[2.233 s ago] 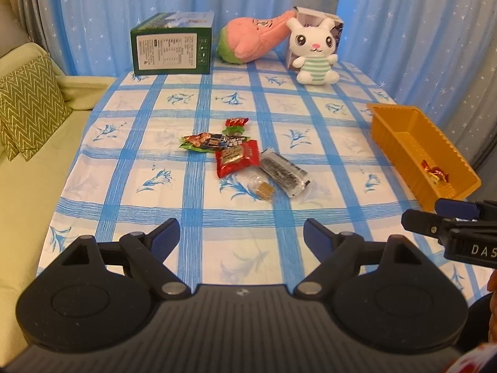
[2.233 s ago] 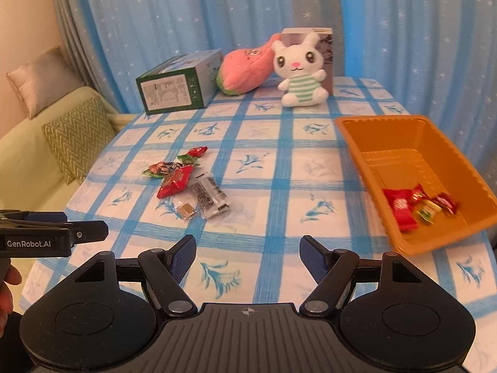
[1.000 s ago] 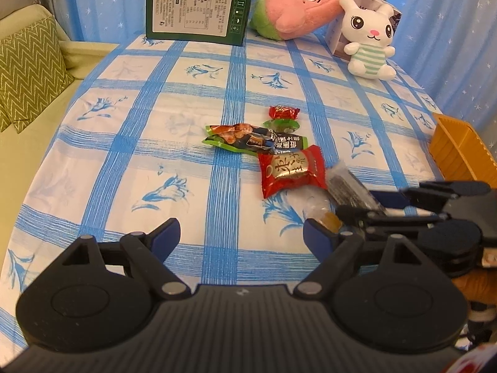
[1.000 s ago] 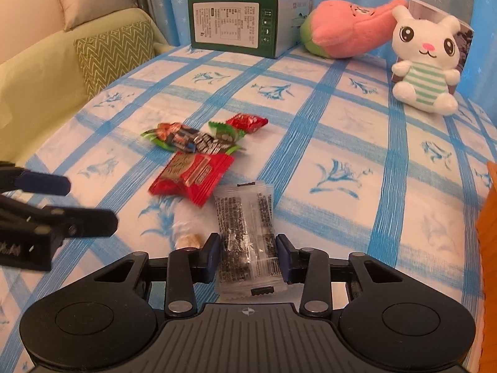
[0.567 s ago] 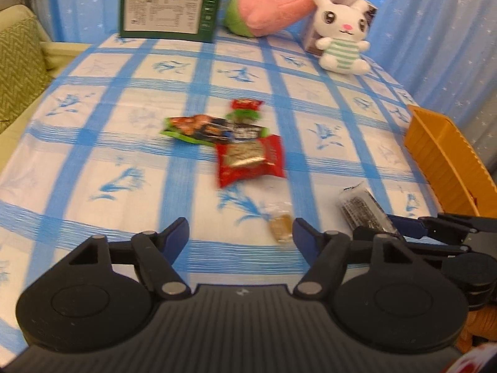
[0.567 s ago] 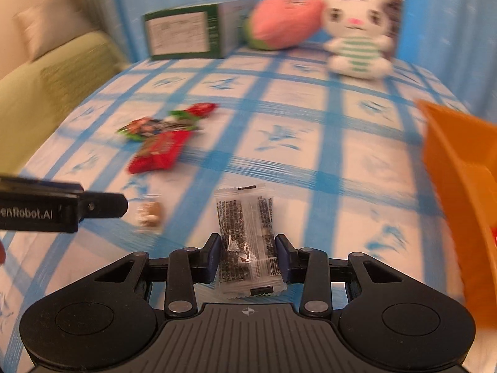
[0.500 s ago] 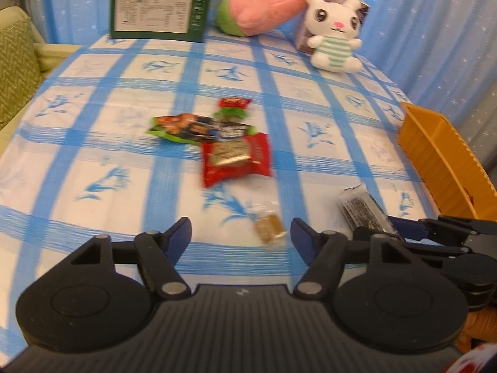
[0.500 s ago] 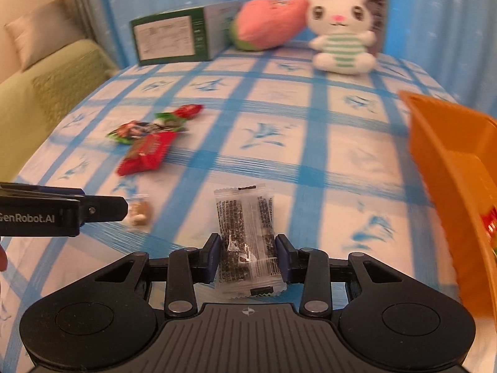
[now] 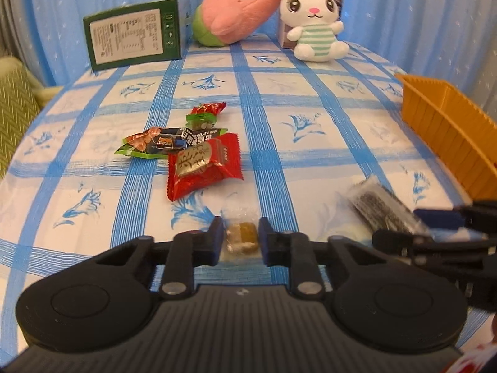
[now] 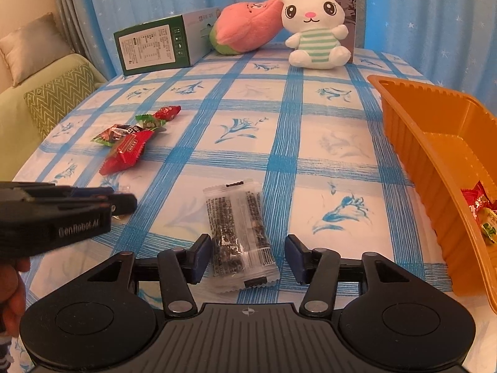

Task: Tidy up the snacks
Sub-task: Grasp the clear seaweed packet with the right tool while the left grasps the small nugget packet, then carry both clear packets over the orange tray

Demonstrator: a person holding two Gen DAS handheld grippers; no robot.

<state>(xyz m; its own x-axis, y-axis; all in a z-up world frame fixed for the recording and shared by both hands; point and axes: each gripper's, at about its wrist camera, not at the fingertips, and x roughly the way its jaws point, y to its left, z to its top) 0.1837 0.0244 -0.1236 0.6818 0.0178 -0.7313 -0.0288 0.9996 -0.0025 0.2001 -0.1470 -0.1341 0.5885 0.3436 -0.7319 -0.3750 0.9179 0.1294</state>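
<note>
My left gripper (image 9: pixel 239 241) is shut on a small clear-wrapped brown candy (image 9: pixel 241 237) at table level. My right gripper (image 10: pixel 248 258) is open; a clear packet of dark seaweed snack (image 10: pixel 238 230) lies between its fingers on the tablecloth, left of the orange basket (image 10: pixel 413 143). The packet also shows blurred in the left wrist view (image 9: pixel 382 209). A red packet (image 9: pixel 203 164), a green-and-dark wrapper (image 9: pixel 161 143) and a small red candy (image 9: pixel 208 109) lie together mid-table. Wrapped candies (image 10: pixel 480 211) sit in the basket.
At the table's far end stand a green box (image 9: pixel 133 39), a pink plush (image 9: pixel 236 20) and a white bunny plush (image 9: pixel 313 28) against a grey box. A sofa with a zigzag cushion (image 10: pixel 59 96) is to the left. Blue curtains hang behind.
My left gripper has closed on the small brown candy. My right gripper has opened, and the seaweed packet now lies loose between its fingers near the basket.
</note>
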